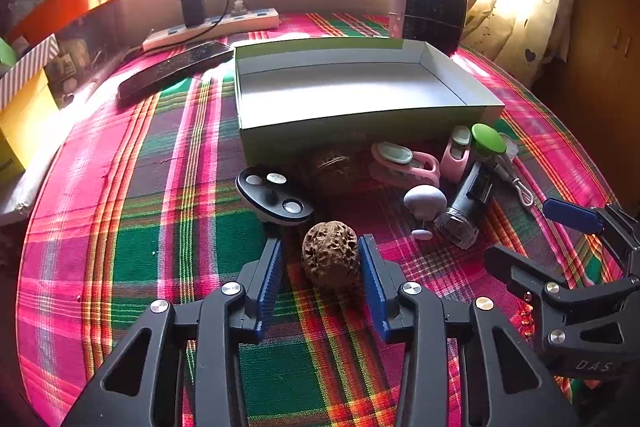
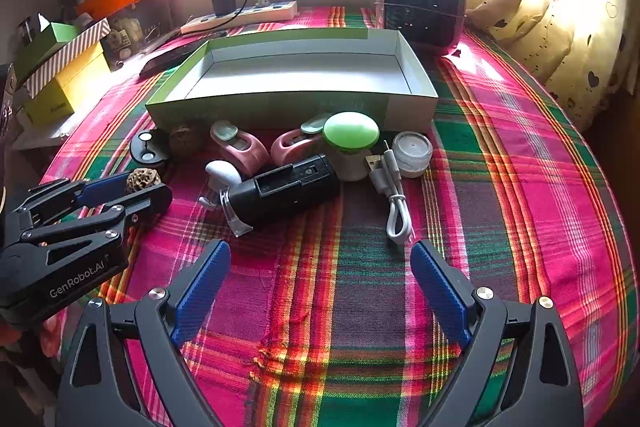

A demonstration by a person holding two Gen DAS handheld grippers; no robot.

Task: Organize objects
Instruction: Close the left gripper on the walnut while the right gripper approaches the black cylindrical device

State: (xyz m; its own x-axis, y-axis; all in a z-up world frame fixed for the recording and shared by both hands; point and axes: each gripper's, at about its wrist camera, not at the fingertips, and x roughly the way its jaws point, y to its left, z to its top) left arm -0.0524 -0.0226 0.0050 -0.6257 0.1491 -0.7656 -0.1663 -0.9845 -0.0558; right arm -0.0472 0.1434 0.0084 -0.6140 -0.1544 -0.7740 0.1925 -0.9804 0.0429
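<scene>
Brown, deeply wrinkled walnut (image 1: 330, 254) sits between the left tool's (image 1: 326, 255) pads

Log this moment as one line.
left hand-held gripper: open around walnut | right hand-held gripper: open, empty | box: empty

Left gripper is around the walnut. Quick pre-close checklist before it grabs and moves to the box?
1. Walnut centred between the left gripper fingers: ok.
2. Pads touching the walnut: not ok, small gaps show on both sides.
3. Neighbours clear of the fingers: not ok, the black three-button disc sits right at the left fingertip.
4. Open box has room: ok, the inside shows nothing.
5. Right gripper out of the way: ok, open and empty over bare cloth.
6. Lift path over the box's near wall: cannot tell.
</scene>
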